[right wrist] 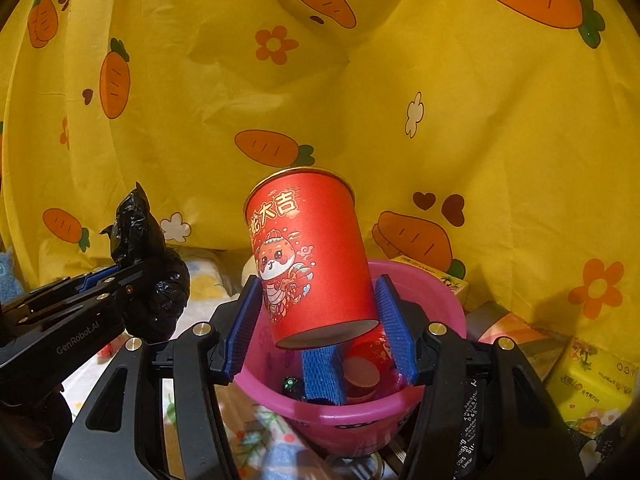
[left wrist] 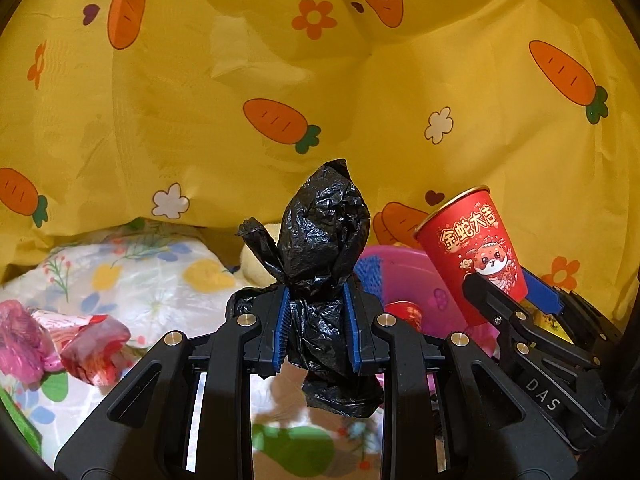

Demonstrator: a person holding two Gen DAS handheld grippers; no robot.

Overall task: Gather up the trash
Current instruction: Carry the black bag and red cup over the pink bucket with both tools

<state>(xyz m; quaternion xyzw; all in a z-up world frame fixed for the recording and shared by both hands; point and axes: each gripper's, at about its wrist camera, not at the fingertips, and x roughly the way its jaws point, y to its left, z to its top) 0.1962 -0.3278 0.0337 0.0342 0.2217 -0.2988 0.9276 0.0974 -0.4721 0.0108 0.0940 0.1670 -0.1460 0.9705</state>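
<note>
Pinching a crumpled black bag (left wrist: 320, 248) between its blue pads (left wrist: 282, 328), the left gripper (left wrist: 318, 330) carries it in the air before a yellow carrot-print cloth (left wrist: 360, 92); the bag bulges above the fingers and hangs below them. The right gripper (right wrist: 320, 320) clamps a red paper cup (right wrist: 310, 256) by its sides, tilted, its rim up and its base just above a pink basin (right wrist: 352, 420). Inside the basin lie a second red cup (right wrist: 366, 364) on its side and a blue cloth (right wrist: 322, 376). The two grippers stand side by side, the bag left of the cup. A flowered sheet (left wrist: 152, 280) lies below, with pink wrappers (left wrist: 60, 344) on it at the left. Yellow tissue packs (right wrist: 592, 392) sit right of the basin.
</note>
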